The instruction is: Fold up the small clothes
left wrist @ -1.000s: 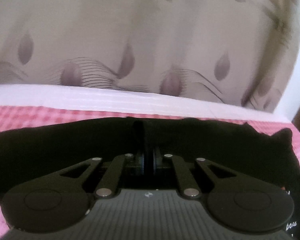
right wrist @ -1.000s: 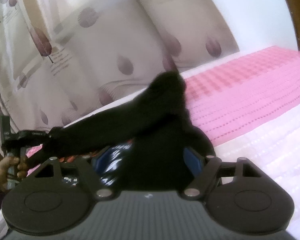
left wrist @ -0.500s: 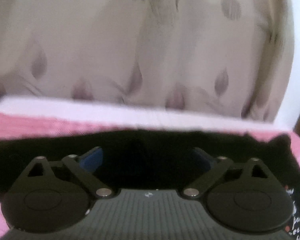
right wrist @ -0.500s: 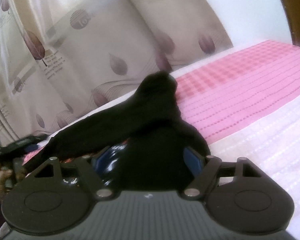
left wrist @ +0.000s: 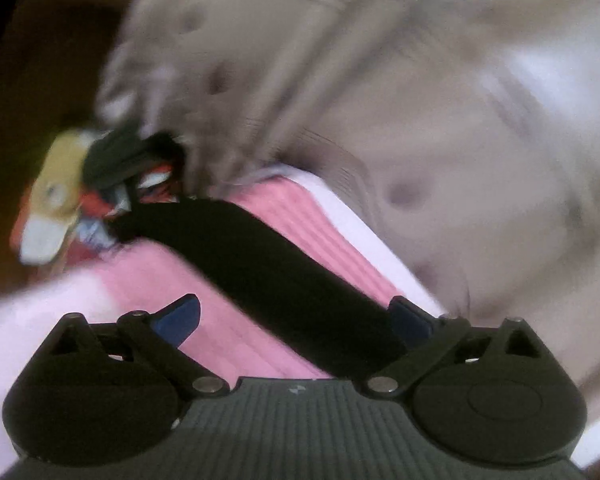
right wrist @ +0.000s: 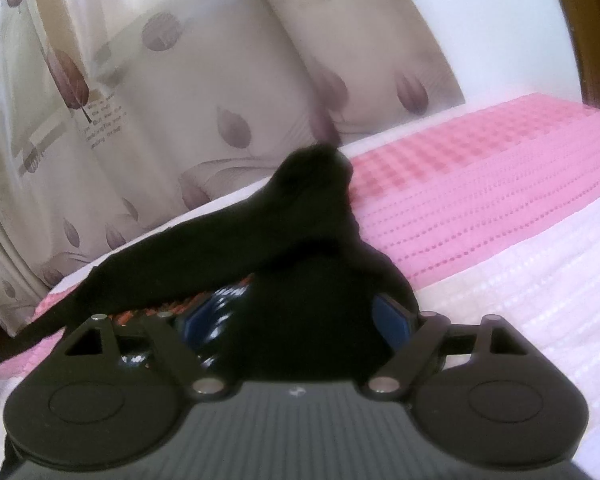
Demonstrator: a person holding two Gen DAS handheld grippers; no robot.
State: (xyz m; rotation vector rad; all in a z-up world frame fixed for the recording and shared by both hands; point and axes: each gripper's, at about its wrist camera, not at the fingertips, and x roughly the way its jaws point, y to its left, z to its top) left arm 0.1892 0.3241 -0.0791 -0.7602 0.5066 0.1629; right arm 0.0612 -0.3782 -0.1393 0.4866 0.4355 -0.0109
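Observation:
A black garment (left wrist: pixel 268 264) lies as a long dark band across the pink checked bed cover (left wrist: pixel 224 332). My left gripper (left wrist: pixel 296 316) is open, its blue pads wide apart; the band runs between them toward the right pad (left wrist: pixel 410 320). The view is blurred and tilted. In the right wrist view the same black garment (right wrist: pixel 300 240) is bunched up in a peak between the open blue pads of my right gripper (right wrist: pixel 300 320). Its printed part (right wrist: pixel 220 300) shows under the left pad.
A beige curtain (right wrist: pixel 160 100) with purple leaf prints hangs behind the bed. A white strip of the cover (right wrist: pixel 540 280) lies at the right. A heap of colourful clothes (left wrist: pixel 100 184) sits at the far end of the bed in the left wrist view.
My left gripper opened, let go of the black garment, then swung and tilted to the left. My right gripper stayed open over the bunched garment and barely moved.

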